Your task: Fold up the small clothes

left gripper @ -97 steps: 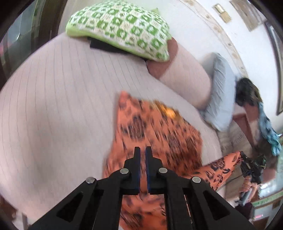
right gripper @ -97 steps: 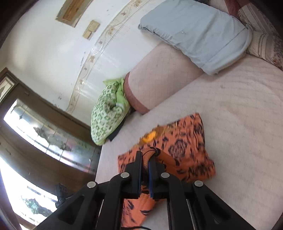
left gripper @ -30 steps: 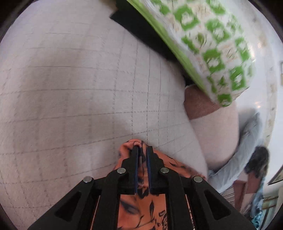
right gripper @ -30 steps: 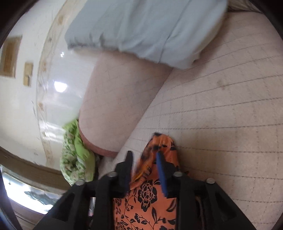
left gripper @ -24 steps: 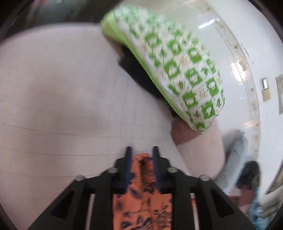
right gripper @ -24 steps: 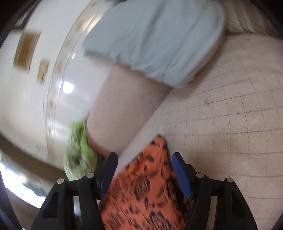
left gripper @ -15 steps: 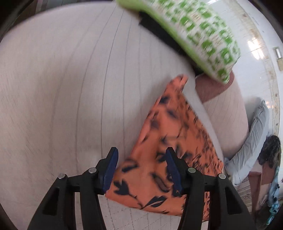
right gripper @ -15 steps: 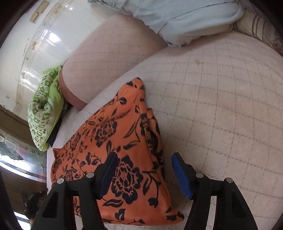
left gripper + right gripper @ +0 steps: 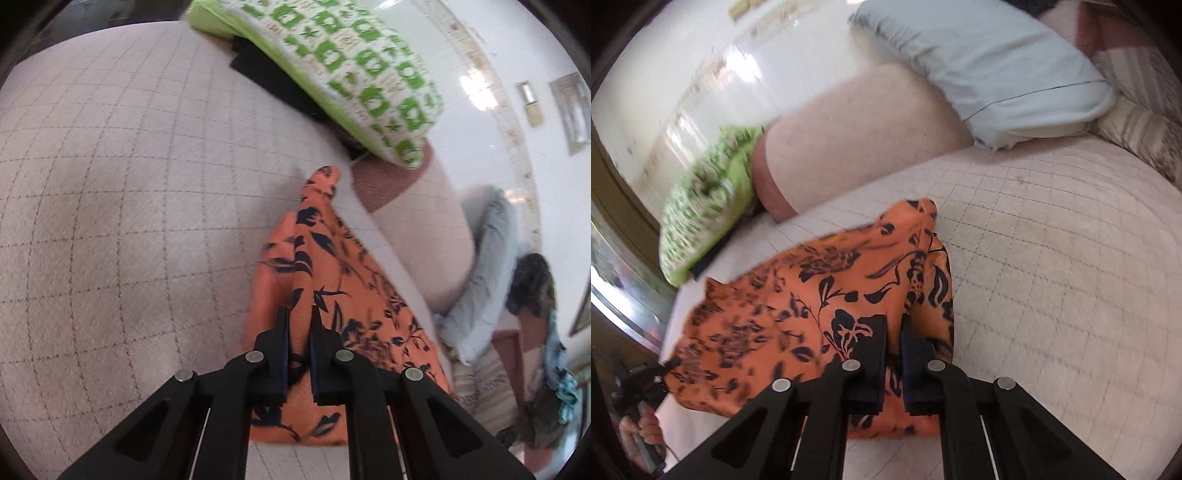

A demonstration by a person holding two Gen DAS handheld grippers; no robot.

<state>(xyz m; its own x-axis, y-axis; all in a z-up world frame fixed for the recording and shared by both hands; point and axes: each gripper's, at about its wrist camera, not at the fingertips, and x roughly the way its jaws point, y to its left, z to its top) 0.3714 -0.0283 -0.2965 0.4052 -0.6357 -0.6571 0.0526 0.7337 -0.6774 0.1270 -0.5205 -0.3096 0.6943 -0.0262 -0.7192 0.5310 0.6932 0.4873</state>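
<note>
So the orange floral garment point(image 9: 328, 295) is lying folded on the quilted pink bedspread point(image 9: 110, 206), tapering to a point up near the green checked pillow point(image 9: 354, 62). The left gripper point(image 9: 298, 314) sits over its lower middle with the jaws pulled together, a thin gap showing, nothing pinched in there. The right gripper point(image 9: 893, 323) is above the garment's point(image 9: 820, 295) right part, jaws closing, and they look empty too, though it's hard to say if any cloth is caught.

Half a second back both grippers were spread wide over the fabric; a second back each was at a corner of it.

The right wrist view is smeared on the left side. The other hand point(image 9: 642, 428) is cut off at the corner there, and the pale blue pillow point(image 9: 979, 62) runs off the top.
</note>
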